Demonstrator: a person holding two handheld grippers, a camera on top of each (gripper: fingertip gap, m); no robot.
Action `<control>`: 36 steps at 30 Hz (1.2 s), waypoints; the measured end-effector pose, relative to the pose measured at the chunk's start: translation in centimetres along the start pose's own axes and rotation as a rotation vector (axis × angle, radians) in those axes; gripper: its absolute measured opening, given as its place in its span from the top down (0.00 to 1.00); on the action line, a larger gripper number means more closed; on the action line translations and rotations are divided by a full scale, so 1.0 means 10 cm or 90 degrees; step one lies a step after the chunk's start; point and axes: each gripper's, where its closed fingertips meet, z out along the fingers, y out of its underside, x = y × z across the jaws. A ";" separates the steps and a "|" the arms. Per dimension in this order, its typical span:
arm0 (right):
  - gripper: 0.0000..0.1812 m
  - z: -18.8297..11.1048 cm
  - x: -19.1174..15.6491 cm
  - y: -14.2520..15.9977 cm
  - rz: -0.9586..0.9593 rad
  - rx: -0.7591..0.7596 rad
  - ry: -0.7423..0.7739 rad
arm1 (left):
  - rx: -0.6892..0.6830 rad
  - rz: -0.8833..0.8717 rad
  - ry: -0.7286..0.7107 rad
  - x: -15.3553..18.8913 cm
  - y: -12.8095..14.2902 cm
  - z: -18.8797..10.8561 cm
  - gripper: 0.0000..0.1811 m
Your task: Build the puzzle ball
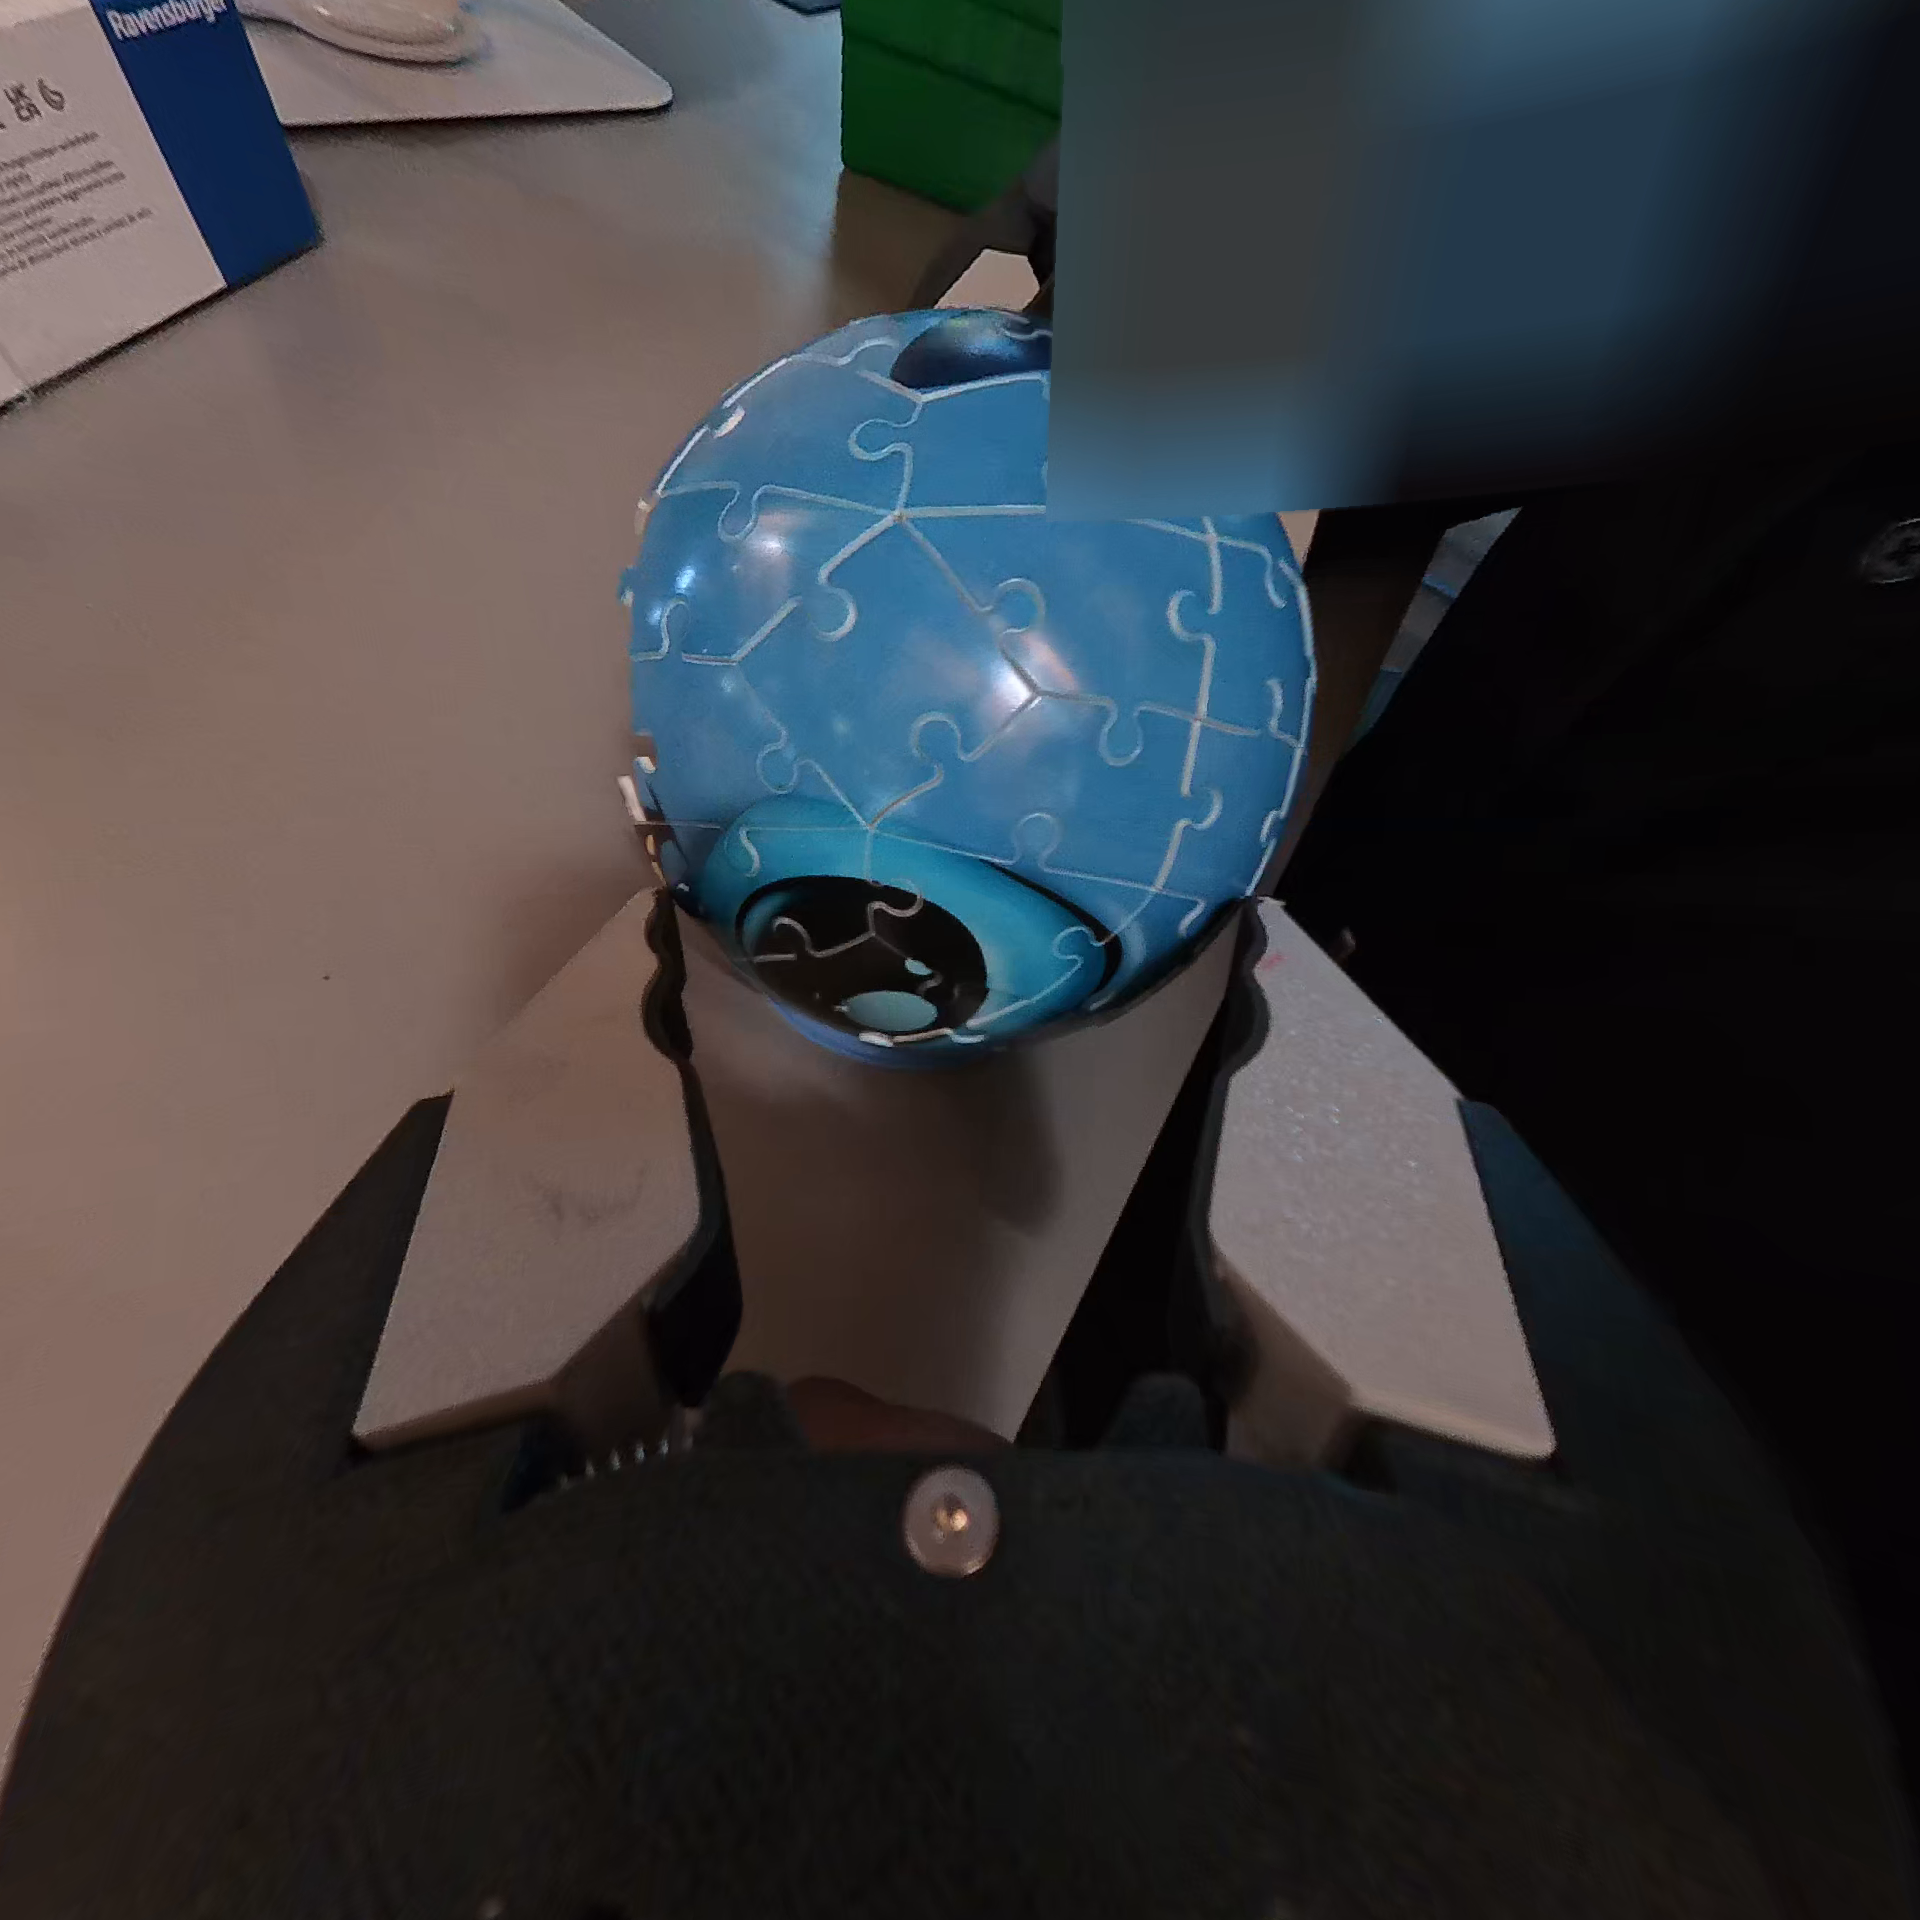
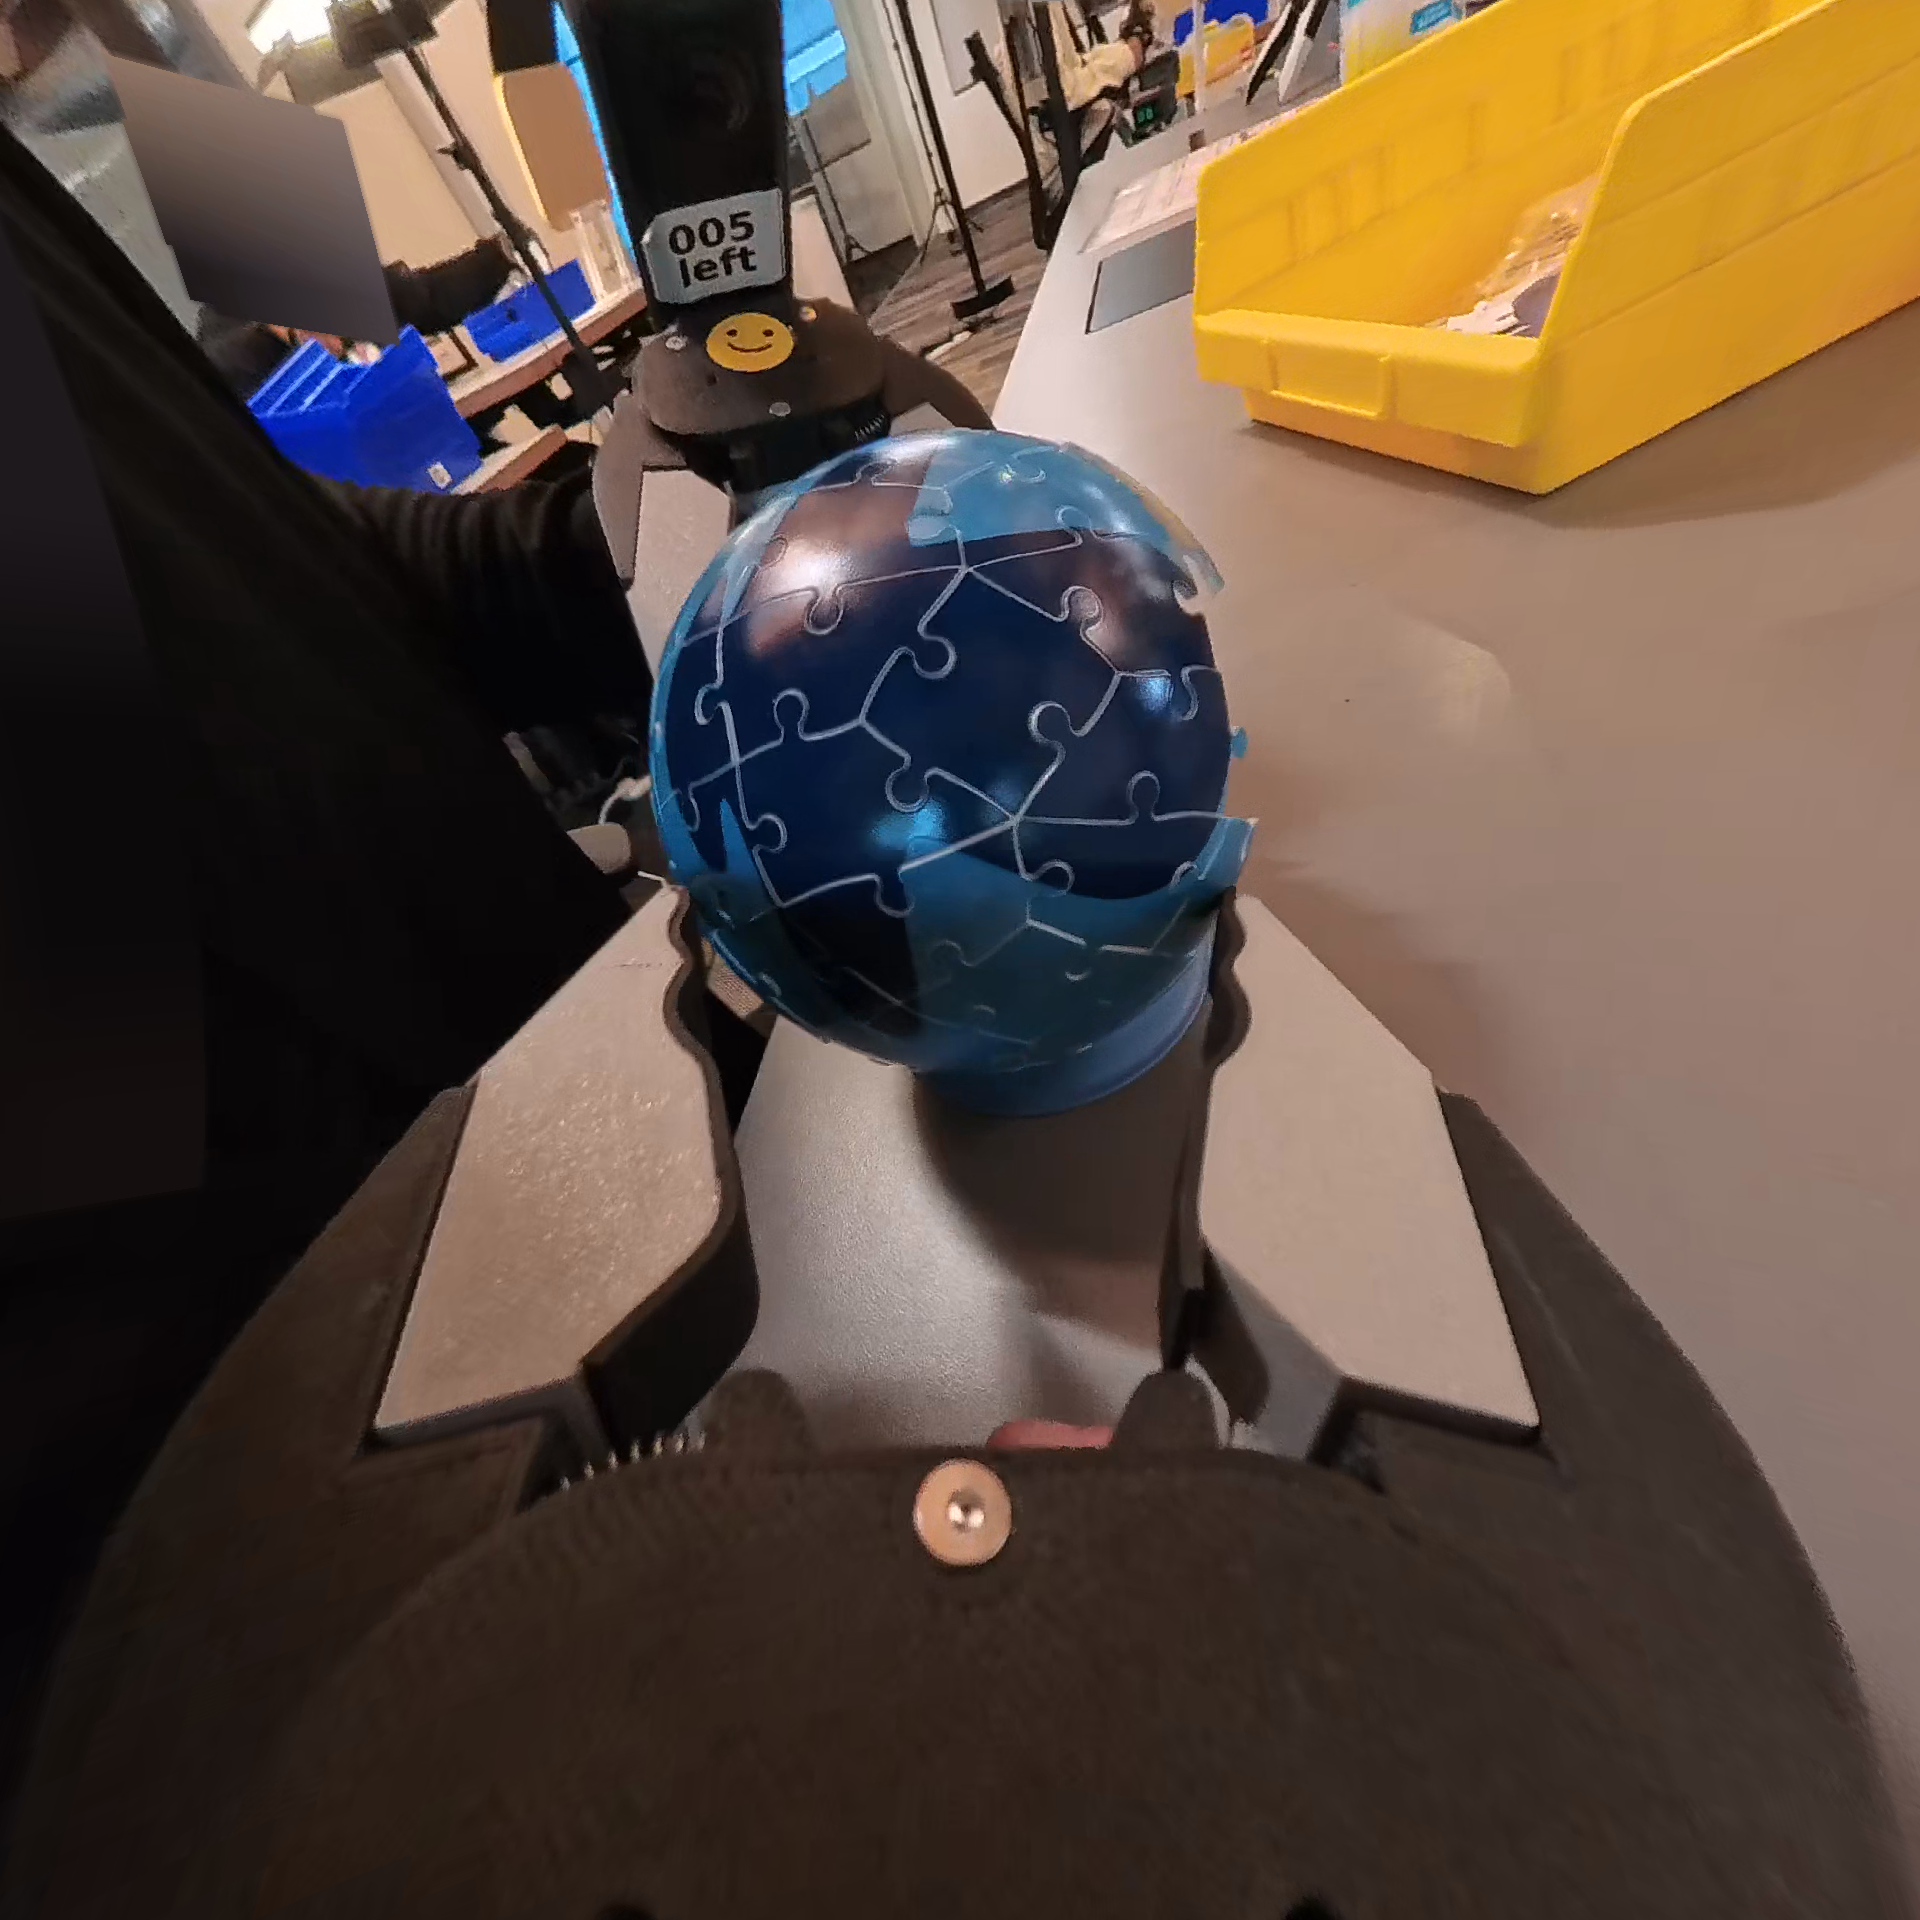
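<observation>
The puzzle ball (image 1: 966,665) is a blue sphere of interlocked pieces with a large eye printed low on its front. It sits on a blue ring stand (image 2: 1049,1070) on the grey table (image 2: 1507,831). My left gripper (image 1: 956,906) has both fingertips against the ball's lower sides. My right gripper (image 2: 954,914) grips the ball (image 2: 935,748) from the opposite side, its fingertips on the lower flanks. In the right wrist view the shell is dark blue, with loose piece edges (image 2: 1205,582) jutting out at its right. The left gripper's body (image 2: 758,405) shows behind the ball.
A white and blue box (image 1: 114,187) stands at the far left, with a grey mat (image 1: 468,73) and a green object (image 1: 935,94) behind. A yellow bin (image 2: 1507,270) stands at the back right. A person's dark sleeve (image 2: 312,675) fills the left. The tips of one gripper are about 8 cm away from the tips of the other.
</observation>
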 end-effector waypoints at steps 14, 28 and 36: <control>0.44 0.01 -0.01 -0.05 0.276 -0.035 -0.052 | -0.111 -0.180 0.074 0.00 -0.20 -0.07 0.43; 0.42 -0.06 -0.02 -0.10 0.363 -0.006 -0.098 | -0.300 -0.127 0.076 0.04 -0.31 -0.05 0.44; 0.42 0.00 -0.02 -0.08 0.246 0.001 -0.031 | -0.143 -0.029 0.008 0.03 -0.21 -0.06 0.44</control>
